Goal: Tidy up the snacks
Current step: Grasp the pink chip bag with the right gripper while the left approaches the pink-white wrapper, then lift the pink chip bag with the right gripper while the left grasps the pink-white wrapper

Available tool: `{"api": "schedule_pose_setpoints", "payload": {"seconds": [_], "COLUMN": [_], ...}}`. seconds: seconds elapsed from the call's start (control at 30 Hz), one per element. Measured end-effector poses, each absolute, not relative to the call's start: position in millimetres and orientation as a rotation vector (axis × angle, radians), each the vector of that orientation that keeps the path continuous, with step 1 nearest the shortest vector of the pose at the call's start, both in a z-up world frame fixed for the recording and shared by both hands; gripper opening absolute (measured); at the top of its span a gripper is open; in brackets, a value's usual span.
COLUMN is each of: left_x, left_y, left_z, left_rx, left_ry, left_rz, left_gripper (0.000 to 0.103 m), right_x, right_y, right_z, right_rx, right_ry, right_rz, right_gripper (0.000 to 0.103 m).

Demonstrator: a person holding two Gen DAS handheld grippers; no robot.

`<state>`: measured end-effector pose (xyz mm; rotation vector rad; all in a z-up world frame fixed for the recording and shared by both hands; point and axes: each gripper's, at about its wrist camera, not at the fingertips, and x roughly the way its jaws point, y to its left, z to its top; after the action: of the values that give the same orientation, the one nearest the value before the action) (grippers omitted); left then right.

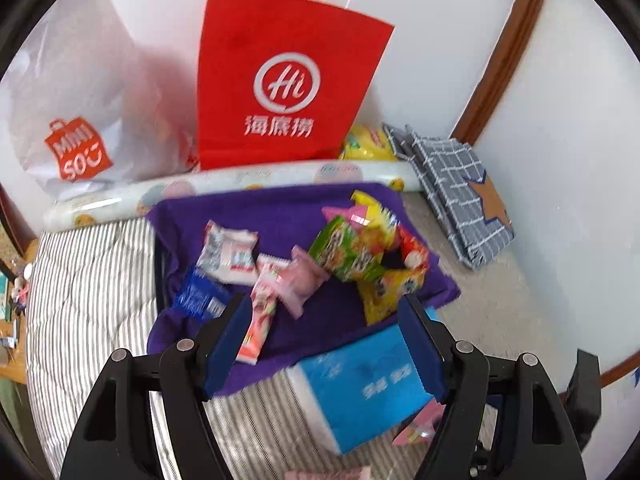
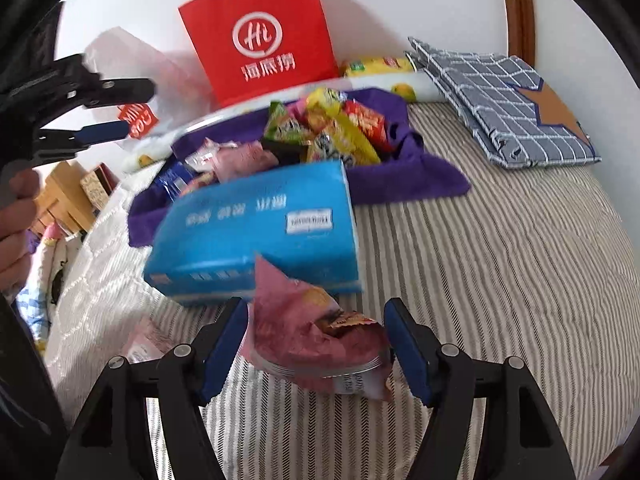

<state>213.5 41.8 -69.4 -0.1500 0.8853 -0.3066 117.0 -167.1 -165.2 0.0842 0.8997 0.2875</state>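
A pile of snack packets (image 1: 360, 252) (image 2: 340, 128) lies on a purple cloth (image 1: 280, 216) (image 2: 400, 184) spread over the striped bed. My left gripper (image 1: 324, 336) hangs open above the cloth's near edge with nothing between its blue pads; it shows in the right wrist view as well, upper left (image 2: 138, 108). My right gripper (image 2: 316, 346) is low over the bed, shut on a crumpled pink snack bag (image 2: 312, 336) whose sides touch both pads. A blue tissue pack (image 1: 360, 380) (image 2: 256, 224) lies just beyond that bag, at the cloth's edge.
A red paper bag (image 1: 288, 80) (image 2: 260, 32) and a white shopping bag (image 1: 80, 120) stand against the wall. A folded checked cloth (image 1: 460, 200) (image 2: 500, 112) lies at the right. Another pink packet (image 2: 144, 344) lies on the bed (image 2: 500, 280). A hand (image 2: 16, 216) shows at left.
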Motion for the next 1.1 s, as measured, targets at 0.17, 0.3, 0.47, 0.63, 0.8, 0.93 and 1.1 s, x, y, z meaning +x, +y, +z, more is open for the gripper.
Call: {"api": "schedule_pose_setpoints", "payload": {"seconds": [0.17,0.3,0.47,0.63,0.8,0.93,1.1], "left_x": [194.6,180.9,167.0,159.7,156.1,154.9,152.9], "left_y": [60.9,71.0,73.2,73.1,74.4,75.6,75.8], "left_z": [-85.3,-98.6,-116.4,-127.1,-134.7,-138.3,-141.5], "left_rx": [-0.153,-0.147,-0.134,-0.138,-0.127,-0.132,-0.135], "left_ry": [0.892,0.900,0.922,0.937,0.943,0.951,0.955], "left_rz": [-0.275,-0.258,-0.268,-0.283,-0.286,-0.297,-0.310], "left_gripper": [0.074,0.074,0.074,0.074,0.074,0.074,0.074], "right_x": [117.1,121.6,128.9,125.7,121.2,113.8,105.8], "right_y": [-156.3,-152.5,-152.3,-146.0,-144.1,-142.5,-144.3], "right_z": [-175.3,-186.2,-196.3,-198.5,-198.1,-193.6,-180.1], "right_rx": [0.041,0.015,0.025,-0.031,-0.048,-0.057,-0.050], "right_ry": [0.877,0.895,0.919,0.887,0.873,0.855,0.820], "right_rz": [0.260,0.249,0.257,0.240,0.234,0.247,0.261], "right_gripper": [0.077,0.080,0.081,0.080,0.071,0.070,0.070]}}
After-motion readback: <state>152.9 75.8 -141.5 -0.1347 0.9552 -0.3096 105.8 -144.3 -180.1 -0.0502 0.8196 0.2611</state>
